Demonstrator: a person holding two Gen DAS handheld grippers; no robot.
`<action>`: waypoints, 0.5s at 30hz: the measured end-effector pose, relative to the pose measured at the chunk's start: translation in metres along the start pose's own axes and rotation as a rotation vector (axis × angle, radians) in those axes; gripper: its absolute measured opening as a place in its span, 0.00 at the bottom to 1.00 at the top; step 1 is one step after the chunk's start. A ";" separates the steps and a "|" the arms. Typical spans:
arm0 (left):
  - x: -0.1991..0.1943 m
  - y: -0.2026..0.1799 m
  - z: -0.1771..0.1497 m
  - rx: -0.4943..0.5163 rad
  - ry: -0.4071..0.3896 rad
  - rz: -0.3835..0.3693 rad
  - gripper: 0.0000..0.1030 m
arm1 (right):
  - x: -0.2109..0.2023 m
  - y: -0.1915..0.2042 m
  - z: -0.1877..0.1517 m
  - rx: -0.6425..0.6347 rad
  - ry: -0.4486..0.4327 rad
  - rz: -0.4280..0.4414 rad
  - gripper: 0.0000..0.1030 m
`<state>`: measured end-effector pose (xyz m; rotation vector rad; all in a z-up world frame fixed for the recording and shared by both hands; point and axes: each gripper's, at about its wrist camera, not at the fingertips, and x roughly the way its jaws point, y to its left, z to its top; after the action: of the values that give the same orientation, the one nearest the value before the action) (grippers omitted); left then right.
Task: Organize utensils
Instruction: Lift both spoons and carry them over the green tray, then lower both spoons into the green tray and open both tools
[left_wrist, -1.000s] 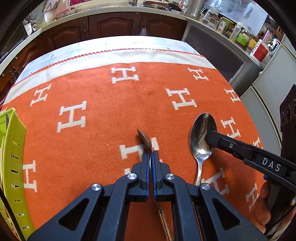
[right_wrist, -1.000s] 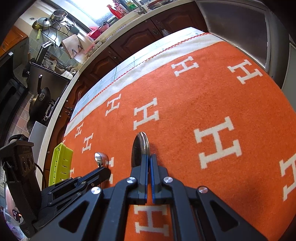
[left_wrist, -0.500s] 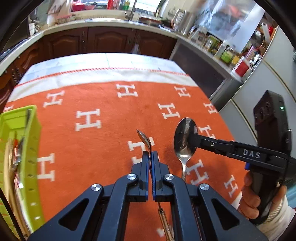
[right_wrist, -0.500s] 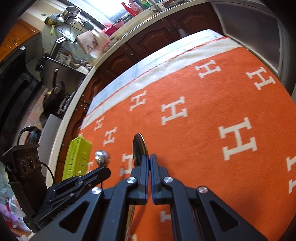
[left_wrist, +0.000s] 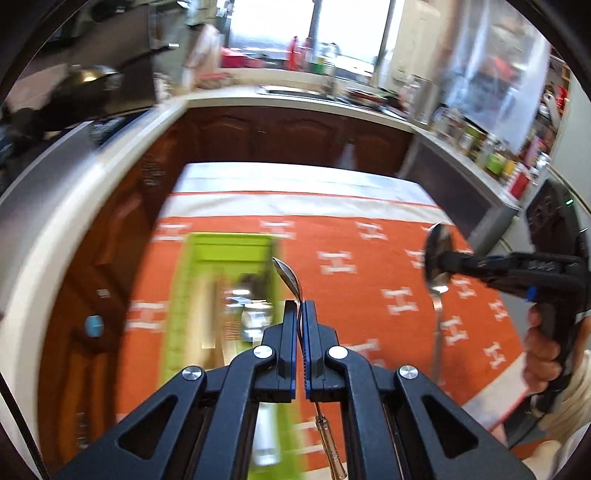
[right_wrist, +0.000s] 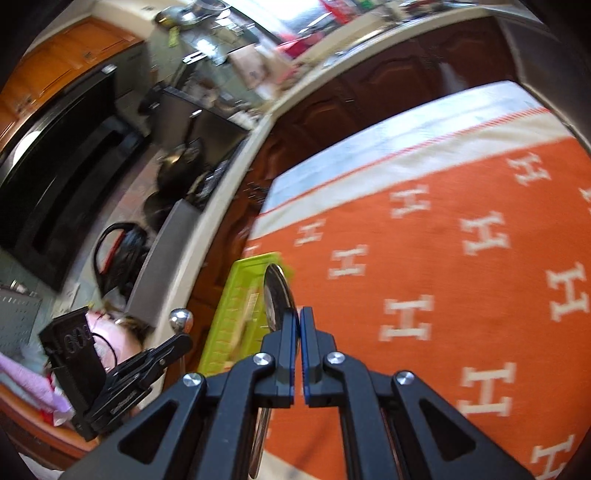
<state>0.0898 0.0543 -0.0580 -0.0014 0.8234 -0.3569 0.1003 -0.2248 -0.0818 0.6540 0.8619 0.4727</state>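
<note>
Worktop (left_wrist: 295, 184) draped in an orange cloth (left_wrist: 351, 288) with white H marks; a white band runs along its far edge. Beyond that edge, a gap, then dark wood cabinets (left_wrist: 288, 136) under a pale counter. Centre and right of the cloth bare, wide room to move there. Left edge of the worktop drops off close beside the tray.

Green tray (left_wrist: 229, 251) sits on the cloth near the left edge, long side running away from the camera. Metal pieces and pale wooden handles lie inside, too blurred to tell apart or say which compartment.

Left gripper (left_wrist: 299, 310): jaws clenched on a small spoon (left_wrist: 290, 277), bowl sticking out ahead, brass-coloured handle trailing below. It hangs over the tray's right rim.

Right gripper (left_wrist: 448, 258): jaws clenched on a large spoon (left_wrist: 437, 258) at the bowl, handle hanging down above the right part of the cloth, well apart from the tray.

Left view only: the large spoon's full length, the hand (left_wrist: 543, 354) on the right grip, the tray's contents. Right view only: the large spoon's bowl (right_wrist: 277, 299) edge-on above the jaws, overlapping the tray's far corner (right_wrist: 255, 266); the left gripper (right_wrist: 177, 339) from the side, low left, the small spoon's bowl (right_wrist: 181, 319) above its tip; a black stove along the left wall.
</note>
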 end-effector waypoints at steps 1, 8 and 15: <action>-0.001 0.011 -0.002 -0.006 0.000 0.025 0.00 | 0.004 0.007 0.002 -0.011 0.005 0.007 0.02; 0.017 0.056 -0.026 -0.032 0.064 0.058 0.00 | 0.069 0.069 0.009 -0.112 0.070 -0.005 0.02; 0.053 0.059 -0.048 -0.020 0.122 0.057 0.00 | 0.134 0.084 -0.005 -0.193 0.144 -0.105 0.02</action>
<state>0.1066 0.0996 -0.1374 0.0259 0.9452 -0.2968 0.1626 -0.0801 -0.0983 0.3992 0.9678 0.5058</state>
